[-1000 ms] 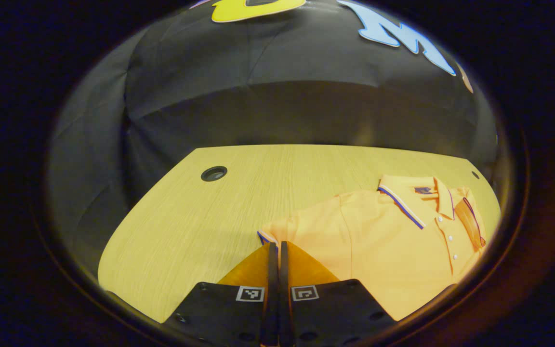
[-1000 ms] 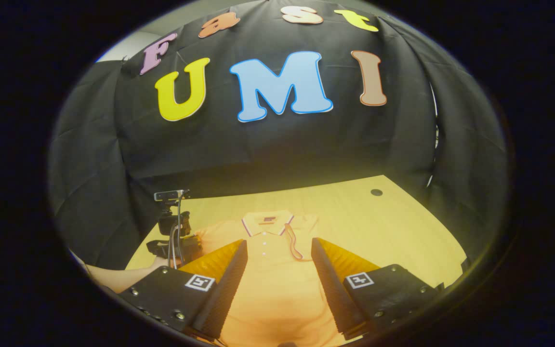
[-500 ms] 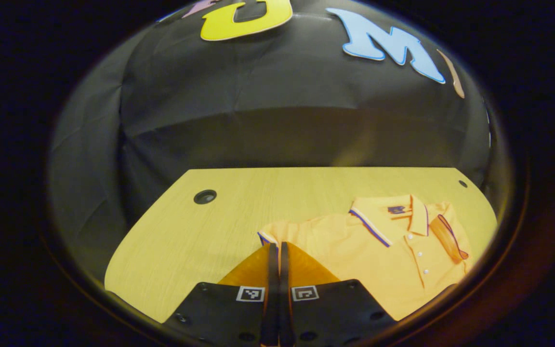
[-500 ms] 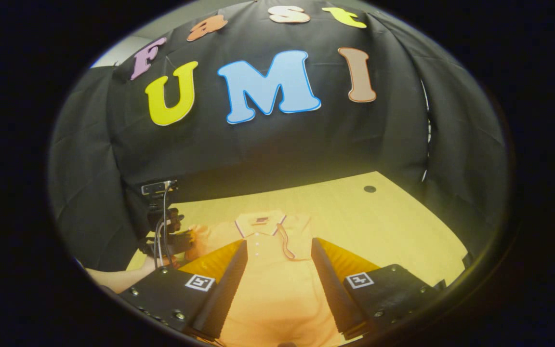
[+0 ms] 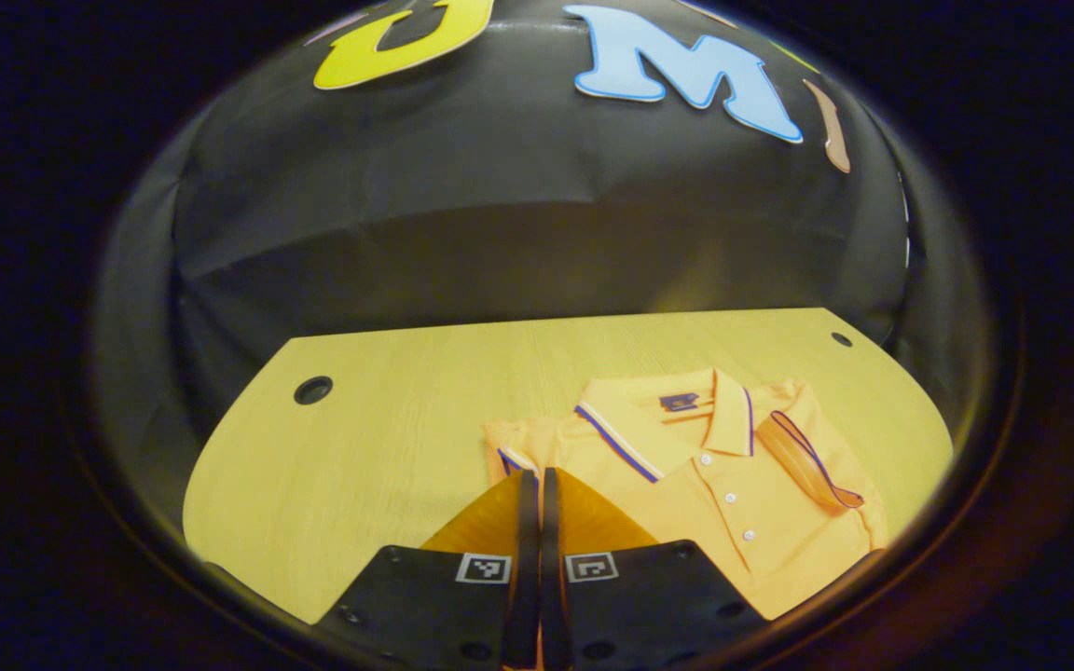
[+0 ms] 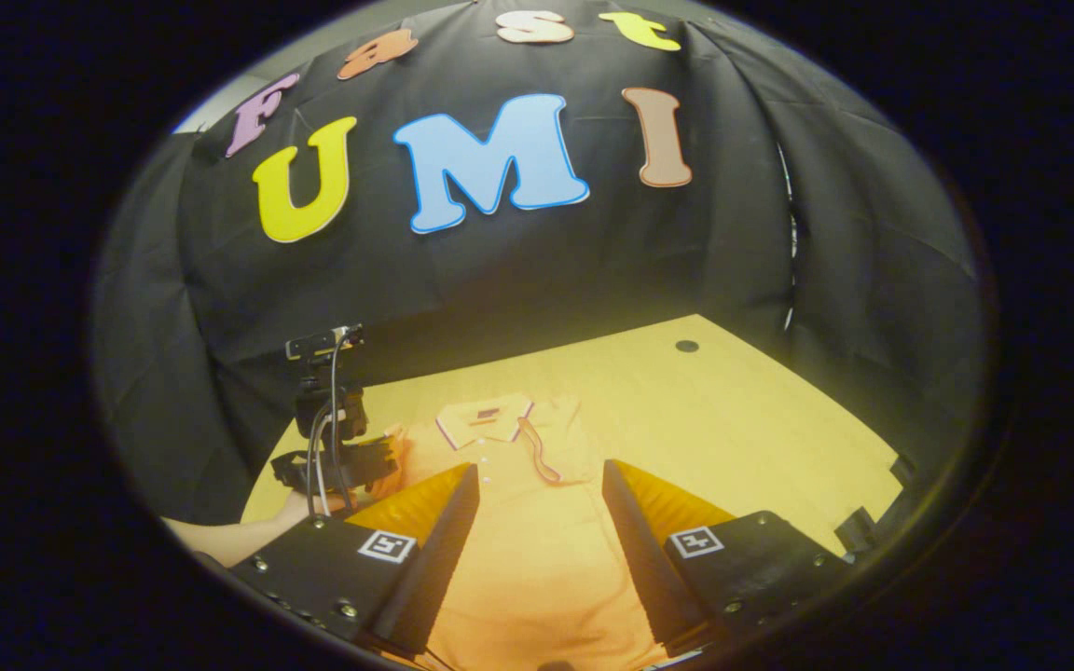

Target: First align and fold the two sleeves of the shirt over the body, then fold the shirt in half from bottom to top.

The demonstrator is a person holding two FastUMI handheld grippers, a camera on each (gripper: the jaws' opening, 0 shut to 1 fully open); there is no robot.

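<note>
A wooden table (image 5: pixel 388 447) carries an orange polo shirt (image 5: pixel 761 503), lying flat with its collar toward the booth wall and its right sleeve (image 5: pixel 812 457) folded across the chest. The left claw (image 5: pixel 533 480) is clenched on the left sleeve's cuff (image 5: pixel 511 458). The right claw (image 6: pixel 540 475) hangs released above the shirt's body.

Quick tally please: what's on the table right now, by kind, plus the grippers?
Shirt: 1, orange polo lying on the table
Sleeves: 2, one already folded over the chest, one pinched by the left gripper
Grippers: 2, the left one shut on the sleeve, the right gripper open above the shirt
Table holes: 2
Total: 7
</note>
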